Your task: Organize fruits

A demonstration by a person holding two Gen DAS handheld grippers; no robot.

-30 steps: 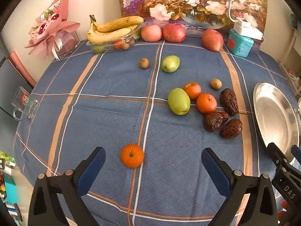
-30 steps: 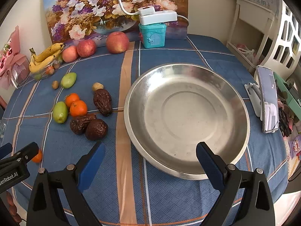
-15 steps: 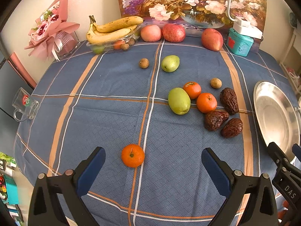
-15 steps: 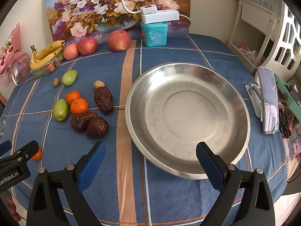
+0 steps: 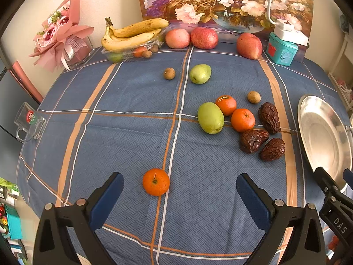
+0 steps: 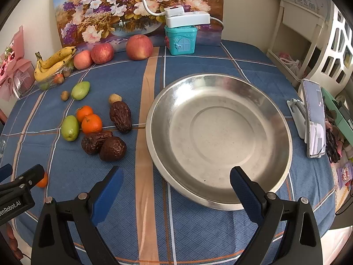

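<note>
My left gripper (image 5: 179, 184) is open and empty, its jaws standing to either side of a lone orange mandarin (image 5: 156, 182) just ahead on the blue cloth. Farther right lies a cluster: a green fruit (image 5: 210, 117), two mandarins (image 5: 242, 120), three dark dates (image 5: 269, 114) and a small brown longan (image 5: 253, 97). My right gripper (image 6: 175, 181) is open and empty over the near rim of the empty steel plate (image 6: 271, 110). The cluster shows left of the plate in the right wrist view (image 6: 106, 132).
At the back stand bananas on a clear tray (image 5: 132, 33), three apples (image 5: 204, 38), a teal box (image 5: 281, 52) and a flower painting. Another green fruit (image 5: 200, 74) and a longan (image 5: 169, 73) lie mid-table. A phone on a stand (image 6: 313, 119) is right of the plate. A glass mug (image 5: 29, 122) sits at the left edge.
The right wrist view has crept forward a little, so the plate sits slightly nearer. The left gripper has barely moved. Both stay open.
</note>
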